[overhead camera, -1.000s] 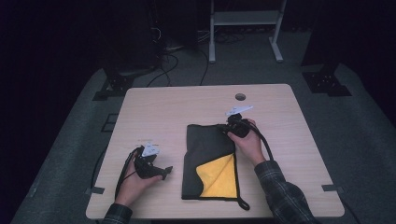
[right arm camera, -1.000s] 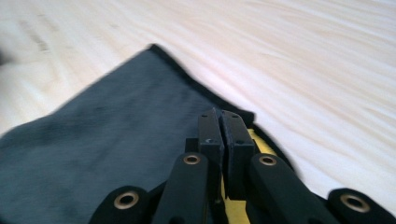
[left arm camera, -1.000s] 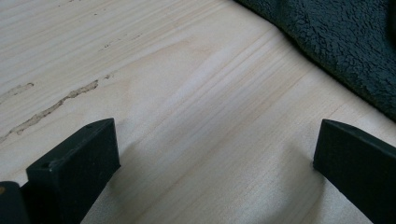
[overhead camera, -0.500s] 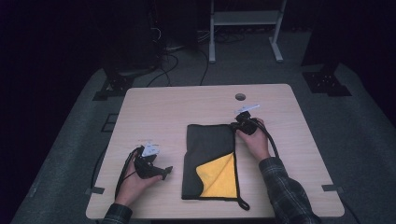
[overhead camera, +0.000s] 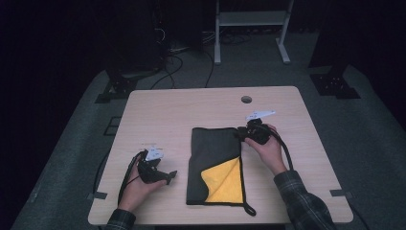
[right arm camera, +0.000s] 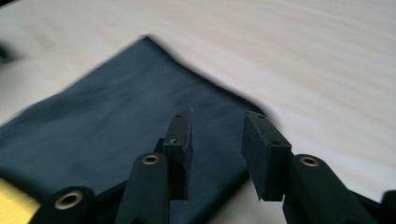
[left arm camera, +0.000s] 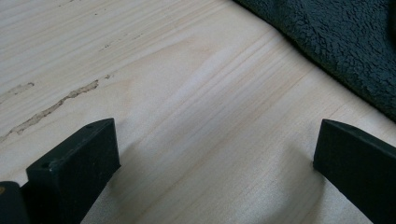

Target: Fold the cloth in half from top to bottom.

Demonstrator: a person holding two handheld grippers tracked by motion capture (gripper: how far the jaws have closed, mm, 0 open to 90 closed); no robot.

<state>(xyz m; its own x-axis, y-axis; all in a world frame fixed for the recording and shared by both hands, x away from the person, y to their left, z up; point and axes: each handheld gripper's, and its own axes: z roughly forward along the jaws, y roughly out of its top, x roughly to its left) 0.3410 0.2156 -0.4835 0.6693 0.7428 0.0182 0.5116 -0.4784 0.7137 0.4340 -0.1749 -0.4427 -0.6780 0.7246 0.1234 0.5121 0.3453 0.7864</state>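
A folded dark grey cloth (overhead camera: 213,160) with a yellow inner side (overhead camera: 224,179) turned up at its near right lies in the middle of the table. My right gripper (overhead camera: 241,135) is at the cloth's far right corner, jaws open a little, nothing between them; in the right gripper view the dark cloth (right arm camera: 102,130) lies just beyond the right gripper (right arm camera: 217,135). My left gripper (overhead camera: 170,176) rests on the bare wood left of the cloth, jaws wide open. In the left gripper view the left gripper (left arm camera: 215,154) has only wood between its jaws, with the cloth (left arm camera: 336,42) at upper right.
The light wooden table (overhead camera: 167,120) has a round cable hole (overhead camera: 246,99) near its far edge. A thin loop (overhead camera: 249,208) trails from the cloth's near right corner. Cables run from both grippers toward the near edge. Dark floor, a white stand (overhead camera: 249,28) and cables lie beyond.
My right gripper has shifted a little right and nearer, from over the cloth's far right part to its corner. The left gripper has stayed put.
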